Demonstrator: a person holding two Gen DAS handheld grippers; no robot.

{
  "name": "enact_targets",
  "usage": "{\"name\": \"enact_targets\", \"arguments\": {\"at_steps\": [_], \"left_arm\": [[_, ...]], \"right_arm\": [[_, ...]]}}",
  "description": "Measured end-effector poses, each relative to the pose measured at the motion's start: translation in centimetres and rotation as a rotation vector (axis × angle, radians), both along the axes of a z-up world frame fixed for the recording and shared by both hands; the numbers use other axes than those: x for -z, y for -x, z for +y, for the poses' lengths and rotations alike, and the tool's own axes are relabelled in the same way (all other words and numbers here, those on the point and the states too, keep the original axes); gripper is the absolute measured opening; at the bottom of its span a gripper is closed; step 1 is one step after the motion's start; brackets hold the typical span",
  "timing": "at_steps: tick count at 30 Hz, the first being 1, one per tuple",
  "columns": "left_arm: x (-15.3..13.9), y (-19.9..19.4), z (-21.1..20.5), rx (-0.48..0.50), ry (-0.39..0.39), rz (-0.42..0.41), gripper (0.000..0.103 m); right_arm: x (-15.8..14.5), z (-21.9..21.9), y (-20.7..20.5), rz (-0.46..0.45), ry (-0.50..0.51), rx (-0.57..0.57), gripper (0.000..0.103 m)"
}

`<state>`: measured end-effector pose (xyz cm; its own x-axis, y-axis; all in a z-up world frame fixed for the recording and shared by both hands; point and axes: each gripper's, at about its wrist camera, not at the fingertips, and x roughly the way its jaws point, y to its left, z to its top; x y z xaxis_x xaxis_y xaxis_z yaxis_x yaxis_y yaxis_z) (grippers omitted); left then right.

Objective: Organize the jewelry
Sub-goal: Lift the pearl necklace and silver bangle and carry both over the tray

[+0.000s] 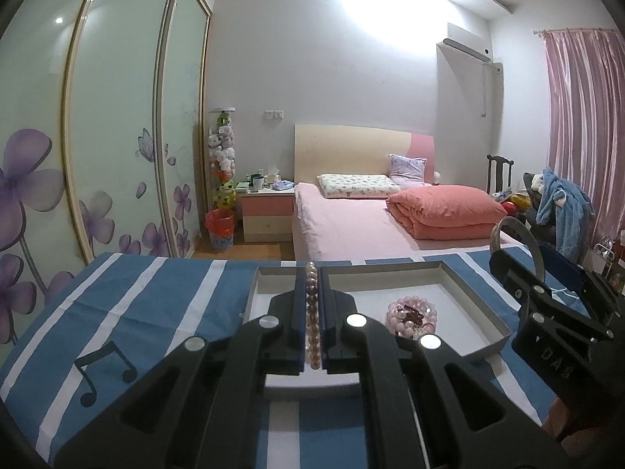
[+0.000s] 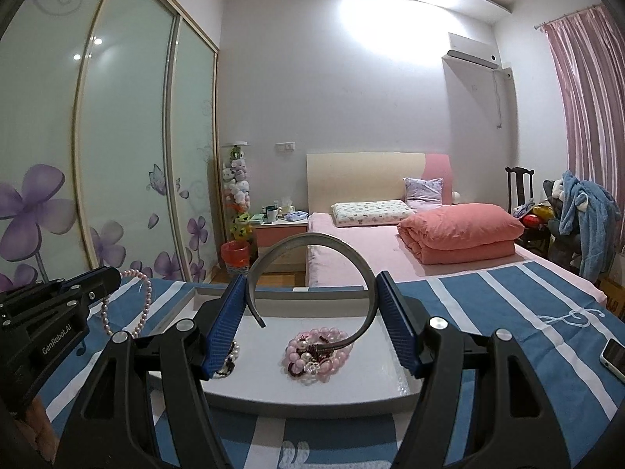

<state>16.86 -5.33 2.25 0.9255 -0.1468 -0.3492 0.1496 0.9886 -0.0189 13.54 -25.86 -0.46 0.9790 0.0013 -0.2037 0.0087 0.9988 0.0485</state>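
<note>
Left gripper [image 1: 311,305]: fingers clamped on a pink pearl strand [image 1: 311,312], beads pinched between the blue pads. In the right wrist view the strand [image 2: 142,305] loops down from the left gripper [image 2: 93,285] at 9 o'clock, hanging over the striped blue cloth [image 2: 488,305] at the tray's left edge.

Right gripper [image 2: 312,324]: fingers wide apart but bearing on a grey headband [image 2: 312,244], arch up, both sides against the blue pads [image 2: 224,324]. One tip of the band hangs free near the left pad, the other reaches the bead pile. In the left wrist view the right gripper [image 1: 547,293] sits at 3 o'clock with the headband [image 1: 519,234] sticking up above it.

White tray [image 2: 406,387] on the surface, under both grippers. In it: pile of pink bead bracelets [image 2: 316,353] at centre, with dark red beads mixed in; the same pile [image 1: 412,312] shows at 3 o'clock of the left fingers. Another small bead piece [image 2: 230,359] lies partly hidden behind the right gripper's left finger.

Phone [image 2: 613,359] on the cloth at 3 o'clock, well apart from the tray.
</note>
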Motion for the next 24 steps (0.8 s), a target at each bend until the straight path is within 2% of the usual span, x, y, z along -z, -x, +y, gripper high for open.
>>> {"name": "enact_targets", "arguments": {"at_steps": [12, 16, 24], "left_arm": [[1.6, -5.6, -0.8, 0.006, 0.019, 0.056, 0.006], [2.9, -7.4, -1.0, 0.021, 0.026, 0.103, 0.006], [5.5, -10.1, -0.8, 0.048, 0.051, 0.206, 0.006]], "right_arm": [[0.9, -0.2, -4.7, 0.058, 0.005, 0.027, 0.067], [1.9, 0.0, -6.8, 0.146, 0.002, -0.001, 0.067], [4.3, -0.8, -9.8, 0.317, -0.074, -0.023, 0.067]]}}
